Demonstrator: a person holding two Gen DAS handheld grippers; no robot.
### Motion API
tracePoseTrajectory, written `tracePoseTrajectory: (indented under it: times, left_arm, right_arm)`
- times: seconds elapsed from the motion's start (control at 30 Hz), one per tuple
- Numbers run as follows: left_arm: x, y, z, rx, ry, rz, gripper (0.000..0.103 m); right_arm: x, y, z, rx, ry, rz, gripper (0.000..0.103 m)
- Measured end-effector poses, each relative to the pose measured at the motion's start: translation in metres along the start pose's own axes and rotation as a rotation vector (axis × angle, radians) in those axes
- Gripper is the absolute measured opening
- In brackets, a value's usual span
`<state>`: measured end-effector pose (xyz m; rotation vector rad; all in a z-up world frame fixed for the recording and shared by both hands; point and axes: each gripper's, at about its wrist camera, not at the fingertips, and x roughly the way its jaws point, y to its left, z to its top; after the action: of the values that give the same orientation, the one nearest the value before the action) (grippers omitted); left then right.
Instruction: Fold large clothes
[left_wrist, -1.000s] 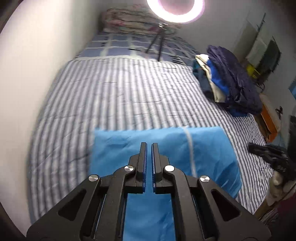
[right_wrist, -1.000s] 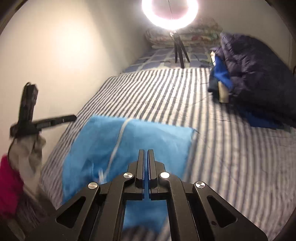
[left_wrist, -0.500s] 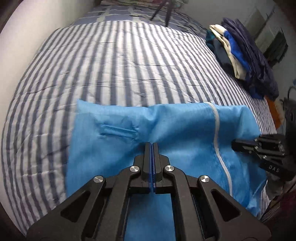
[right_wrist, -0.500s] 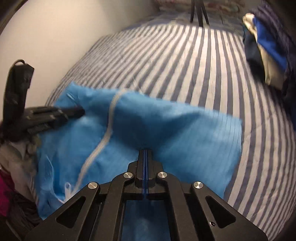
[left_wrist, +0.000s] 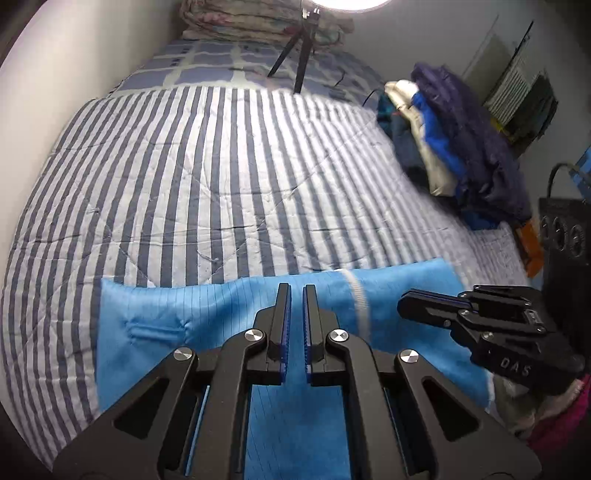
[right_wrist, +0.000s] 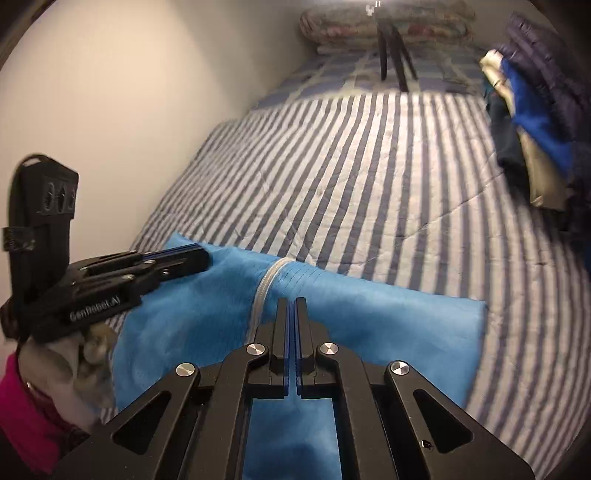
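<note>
Down at the near end of the bed lies the blue garment (left_wrist: 192, 325), spread flat across the striped quilt (left_wrist: 207, 177), its far edge running straight across and a pale zipper (right_wrist: 267, 284) running toward the camera through its middle part. A small stitched slit shows on its left half in the left wrist view. Over it sits the left gripper (left_wrist: 296, 291), fingers drawn nearly together with only a slim gap showing and no cloth caught between them; whether the tips touch the fabric cannot be told. Just to the right of the zipper, the right gripper (right_wrist: 291, 306) points down over the cloth too, fingers pressed together, gripping nothing visible. Each gripper shows in the other's view, side by side above the garment. Farther off, near the bed's right edge, stands a pile of clothes (left_wrist: 458, 147), and a tripod (left_wrist: 299, 55) stands near the folded bedding (left_wrist: 258, 22) at the head.
</note>
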<state>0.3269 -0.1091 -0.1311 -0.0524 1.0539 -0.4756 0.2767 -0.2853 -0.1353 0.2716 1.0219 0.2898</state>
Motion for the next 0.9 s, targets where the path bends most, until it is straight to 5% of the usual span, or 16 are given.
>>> tracePoseTrajectory:
  times: [0.23,0.43,0.63,0.77,0.9]
  left_arm:
    - [0.041,0.020,-0.011,-0.015,0.086,0.011,0.007]
    - [-0.008,0.034,-0.012,-0.017,0.018,0.064,0.007]
    - [-0.046,0.081,-0.045,-0.060,0.002,0.083,0.007]
    - [-0.042,0.095,-0.073,-0.027,0.049,0.106,0.007]
    - [-0.041,0.094,-0.096,0.068,0.045,0.160,0.011]
  right_arm:
    - [0.045,-0.016,0.002,0.028,0.095,-0.061,0.000]
    - [0.013,-0.013,-0.004,0.010,0.064,-0.037,0.001]
    - [-0.047,-0.040,-0.043,0.066,0.037,0.021,0.001]
    - [-0.053,-0.050,-0.076,0.058,0.095,0.080,0.001]
    - [-0.040,-0.056,-0.111,0.008,0.202,0.050,0.001]
